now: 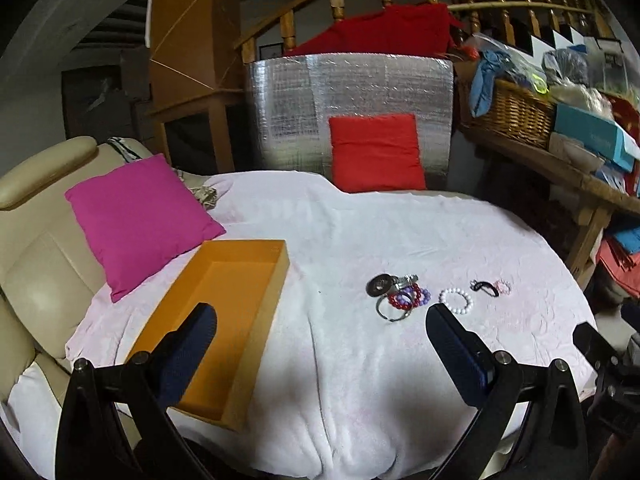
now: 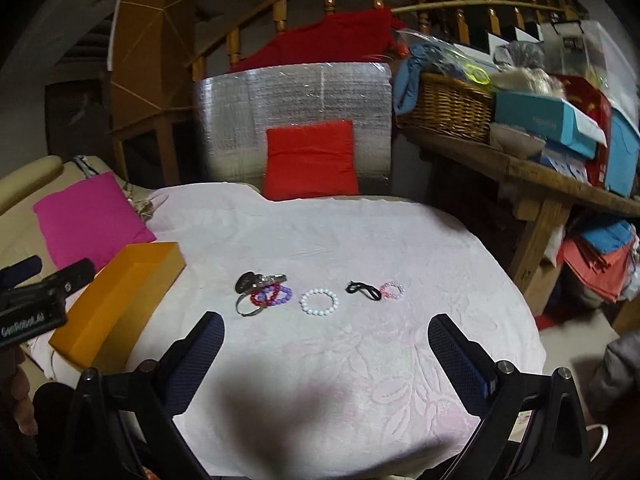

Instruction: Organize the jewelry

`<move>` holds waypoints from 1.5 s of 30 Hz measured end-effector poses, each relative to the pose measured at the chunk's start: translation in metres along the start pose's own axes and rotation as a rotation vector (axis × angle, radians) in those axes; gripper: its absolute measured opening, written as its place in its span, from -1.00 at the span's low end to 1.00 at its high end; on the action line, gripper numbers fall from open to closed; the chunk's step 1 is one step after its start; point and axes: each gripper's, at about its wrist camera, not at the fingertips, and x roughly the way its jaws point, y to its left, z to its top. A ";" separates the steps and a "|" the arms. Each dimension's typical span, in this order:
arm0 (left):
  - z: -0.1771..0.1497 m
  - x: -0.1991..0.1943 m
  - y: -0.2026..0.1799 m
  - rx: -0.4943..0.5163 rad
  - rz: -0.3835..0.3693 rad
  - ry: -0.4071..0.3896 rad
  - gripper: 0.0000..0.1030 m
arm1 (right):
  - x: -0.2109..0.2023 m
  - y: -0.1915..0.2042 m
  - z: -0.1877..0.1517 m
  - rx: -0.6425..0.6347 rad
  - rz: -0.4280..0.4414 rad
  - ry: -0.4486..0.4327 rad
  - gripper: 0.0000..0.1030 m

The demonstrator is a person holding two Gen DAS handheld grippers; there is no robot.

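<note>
An open orange box [image 1: 224,320] [image 2: 116,300] lies at the left on the pale pink cloth [image 1: 360,360] [image 2: 340,360]. Beyond both grippers lie a wristwatch [image 1: 384,284] [image 2: 256,282] tangled with red and purple bead bracelets [image 1: 412,298] [image 2: 272,296], a white bead bracelet [image 1: 456,300] [image 2: 319,302], a black hair tie [image 1: 486,288] [image 2: 362,290] and a pink bracelet [image 1: 503,287] [image 2: 393,290]. My left gripper [image 1: 320,316] is open and empty, its left finger over the box. My right gripper [image 2: 326,326] is open and empty, just short of the white bracelet.
A magenta cushion [image 1: 140,216] leans on the beige sofa [image 1: 36,264] at left. A red cushion [image 1: 376,152] rests against a silver foil panel [image 1: 352,92] at the back. A wooden shelf with a wicker basket [image 2: 448,108] and boxes stands at right.
</note>
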 end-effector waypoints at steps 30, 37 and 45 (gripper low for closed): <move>-0.017 0.025 -0.001 0.052 0.038 0.027 1.00 | 0.064 -0.015 -0.013 0.192 0.157 0.218 1.00; -0.017 0.038 0.015 0.031 0.043 0.034 1.00 | 0.063 -0.025 0.001 0.195 0.269 0.205 1.00; -0.016 0.072 0.013 0.047 -0.027 0.025 1.00 | 0.091 -0.027 0.008 0.125 0.255 0.195 1.00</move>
